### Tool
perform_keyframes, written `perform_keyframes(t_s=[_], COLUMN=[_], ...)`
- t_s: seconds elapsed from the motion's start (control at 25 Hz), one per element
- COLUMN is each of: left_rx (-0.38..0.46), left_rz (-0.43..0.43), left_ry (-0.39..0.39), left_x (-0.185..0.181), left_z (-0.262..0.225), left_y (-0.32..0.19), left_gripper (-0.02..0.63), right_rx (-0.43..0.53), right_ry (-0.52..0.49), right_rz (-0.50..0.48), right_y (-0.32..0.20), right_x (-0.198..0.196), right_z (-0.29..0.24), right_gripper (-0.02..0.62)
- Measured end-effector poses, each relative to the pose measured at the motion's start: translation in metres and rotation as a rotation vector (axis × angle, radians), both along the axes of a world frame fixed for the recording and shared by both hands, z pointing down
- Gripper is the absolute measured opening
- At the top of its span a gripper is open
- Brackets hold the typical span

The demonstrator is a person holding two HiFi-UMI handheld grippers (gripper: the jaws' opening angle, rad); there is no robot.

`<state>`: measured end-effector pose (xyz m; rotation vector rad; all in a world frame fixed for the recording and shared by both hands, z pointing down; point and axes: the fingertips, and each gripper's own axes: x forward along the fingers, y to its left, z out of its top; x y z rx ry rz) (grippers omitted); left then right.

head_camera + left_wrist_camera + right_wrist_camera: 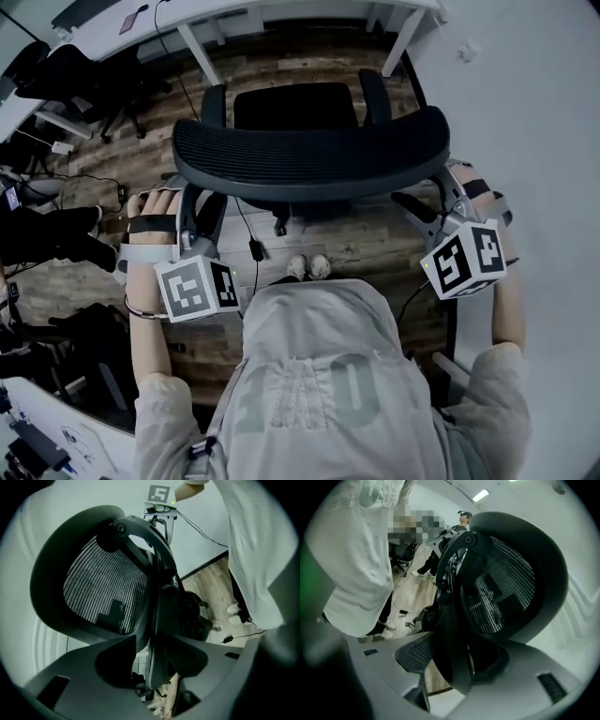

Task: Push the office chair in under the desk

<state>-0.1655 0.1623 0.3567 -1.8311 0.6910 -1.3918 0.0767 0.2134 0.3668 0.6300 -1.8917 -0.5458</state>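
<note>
The black mesh office chair stands just in front of me, its curved backrest (pixel 309 155) across the middle of the head view and its seat (pixel 295 105) pointing at the white desk (pixel 234 11) at the top. My left gripper (pixel 192 202) is at the backrest's left end and my right gripper (pixel 448 192) at its right end. In the left gripper view the backrest (pixel 103 588) fills the frame; its rear frame bar runs between the wide jaws of the left gripper (pixel 161 667), with light showing beside it. The right gripper (pixel 454 667) straddles the backrest (pixel 506 583) frame the same way.
A white wall (pixel 525 112) runs close along the right. Other black chairs (pixel 84 84) and bags crowd the left. A cable with a plug (pixel 251 246) lies on the wood floor by my shoes (pixel 309 267). Another desk corner (pixel 37 422) sits at lower left.
</note>
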Motion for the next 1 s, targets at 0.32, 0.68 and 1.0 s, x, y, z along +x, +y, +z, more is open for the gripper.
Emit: perform_keyframes(t_s=[0.32,0.68,1.0], left_rx=[-0.078,-0.171,-0.216], left_rz=[0.045,0.044,0.031], left_ry=[-0.105,-0.123,-0.129], left_x=[0.004,0.004,0.002], left_z=[0.012,0.018,0.015], left_y=[0.0,-0.004,-0.026], left_gripper=[0.127,0.132,0.132], right_rx=[0.041,-0.064,-0.054], right_ry=[0.179,0.152,0.149], right_rz=[-0.03,0.0,0.014], right_y=[-0.019,-0.022,-0.04], right_x=[-0.001,-0.002,-0.003], right_z=[0.008,0.012,0.006], right_gripper=[0.121,0.12,0.117])
